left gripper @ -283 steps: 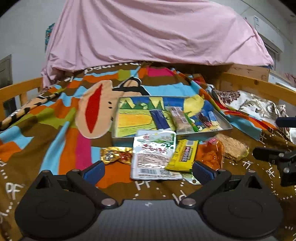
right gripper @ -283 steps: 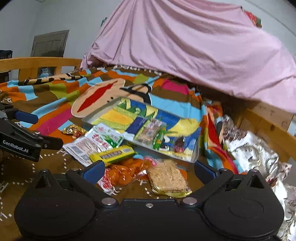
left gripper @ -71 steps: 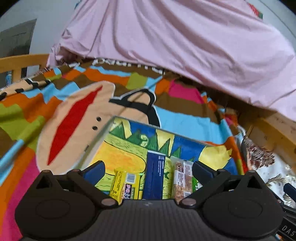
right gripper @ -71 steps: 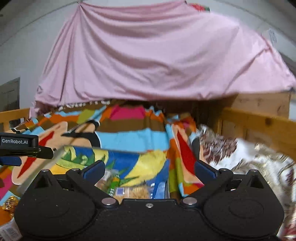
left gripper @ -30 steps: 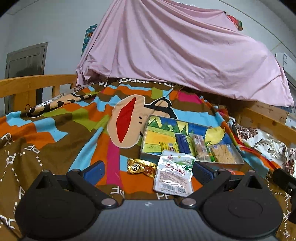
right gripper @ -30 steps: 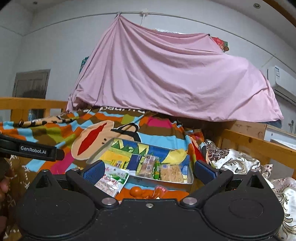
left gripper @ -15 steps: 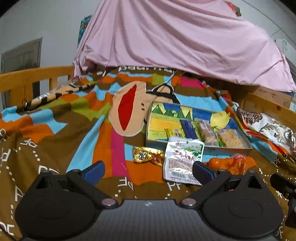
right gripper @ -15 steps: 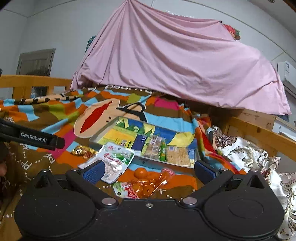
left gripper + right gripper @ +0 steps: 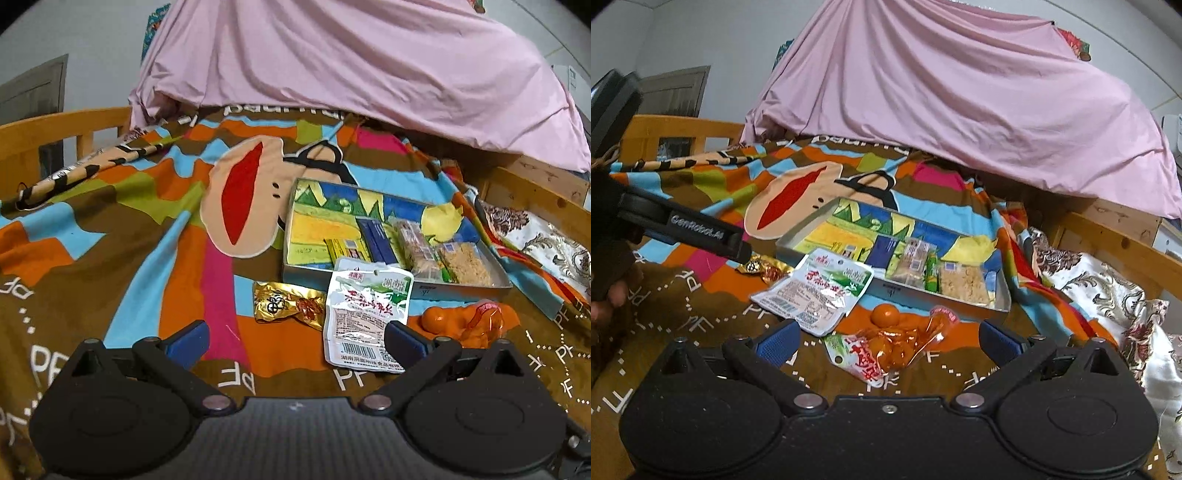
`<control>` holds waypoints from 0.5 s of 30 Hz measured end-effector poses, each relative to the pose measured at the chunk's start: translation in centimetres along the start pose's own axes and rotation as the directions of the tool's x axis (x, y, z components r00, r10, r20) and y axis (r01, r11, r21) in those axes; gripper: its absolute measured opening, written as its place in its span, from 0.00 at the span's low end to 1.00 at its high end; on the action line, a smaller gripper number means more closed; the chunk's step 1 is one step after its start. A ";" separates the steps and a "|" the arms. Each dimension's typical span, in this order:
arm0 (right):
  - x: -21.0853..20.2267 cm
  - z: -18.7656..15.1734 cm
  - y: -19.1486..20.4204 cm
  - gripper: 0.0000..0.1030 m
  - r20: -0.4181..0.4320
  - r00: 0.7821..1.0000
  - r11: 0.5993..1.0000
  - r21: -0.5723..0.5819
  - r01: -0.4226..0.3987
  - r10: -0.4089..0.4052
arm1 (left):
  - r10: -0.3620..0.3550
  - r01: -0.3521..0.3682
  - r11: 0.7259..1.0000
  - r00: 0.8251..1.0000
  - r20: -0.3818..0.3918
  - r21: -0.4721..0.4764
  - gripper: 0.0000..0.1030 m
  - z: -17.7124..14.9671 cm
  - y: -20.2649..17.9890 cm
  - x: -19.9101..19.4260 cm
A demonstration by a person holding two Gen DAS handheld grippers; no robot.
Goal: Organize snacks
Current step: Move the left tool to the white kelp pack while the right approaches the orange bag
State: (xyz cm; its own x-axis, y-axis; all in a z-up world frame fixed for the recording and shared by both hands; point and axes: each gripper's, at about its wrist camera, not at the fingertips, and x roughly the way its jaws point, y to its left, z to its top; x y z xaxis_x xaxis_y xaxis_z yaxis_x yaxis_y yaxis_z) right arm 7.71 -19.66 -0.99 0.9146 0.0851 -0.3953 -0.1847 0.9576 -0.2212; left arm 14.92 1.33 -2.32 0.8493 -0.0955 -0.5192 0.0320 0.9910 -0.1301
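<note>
A shallow metal tray (image 9: 428, 288) (image 9: 798, 236) with a colourful picture bottom lies on the bedspread and holds a yellow bar (image 9: 345, 250), a blue packet (image 9: 376, 240), a wafer pack (image 9: 415, 247) and a crumbly cake pack (image 9: 467, 264). In front of it lie a white-green pouch (image 9: 365, 314) (image 9: 816, 291), a gold wrapper (image 9: 288, 305) (image 9: 762, 269) and a clear bag of orange candies (image 9: 461, 321) (image 9: 897, 347). My left gripper (image 9: 295, 339) is open, empty, just short of the gold wrapper and pouch. My right gripper (image 9: 886, 339) is open, empty, over the candy bag.
A striped, colourful bedspread (image 9: 129, 229) covers the bed. A pink sheet (image 9: 332, 62) hangs behind. Wooden rails (image 9: 55, 129) (image 9: 1108, 236) run along both sides. A floral pillow (image 9: 1108, 288) lies at the right. A hand (image 9: 605, 266) holds the left gripper's body.
Both grippers have pulled back from the tray and dropped lower toward the loose snacks. The yellow bar and the cake pack, loose on the bedspread earlier, now lie in the tray.
</note>
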 end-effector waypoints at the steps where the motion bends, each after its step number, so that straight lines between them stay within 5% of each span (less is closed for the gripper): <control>1: 0.1 -0.1 0.0 0.99 -0.006 1.000 1.000 0.000 -0.001 0.001 | -0.010 0.010 1.000 1.000 -0.028 0.004 1.00 0.3 -0.1 0.6; 7: 2.2 -0.5 -0.1 0.99 -0.053 0.998 0.999 -0.019 0.034 -0.035 | -0.085 0.085 0.996 0.990 -0.111 -0.003 1.00 1.7 -0.6 3.4; 15: 6.9 -1.2 0.7 0.99 -0.126 0.990 0.994 -0.092 0.057 -0.068 | -0.121 0.139 0.984 0.980 -0.159 0.110 1.00 2.1 -2.6 7.0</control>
State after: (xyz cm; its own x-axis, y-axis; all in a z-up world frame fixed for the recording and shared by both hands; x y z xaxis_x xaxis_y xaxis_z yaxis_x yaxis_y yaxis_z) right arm 13.43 -18.70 -4.94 0.8723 -0.0156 -0.4887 -0.1650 0.9315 -0.3243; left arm 21.88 -1.69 -3.83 0.7447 -0.2283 -0.6271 0.2080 0.9723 -0.1070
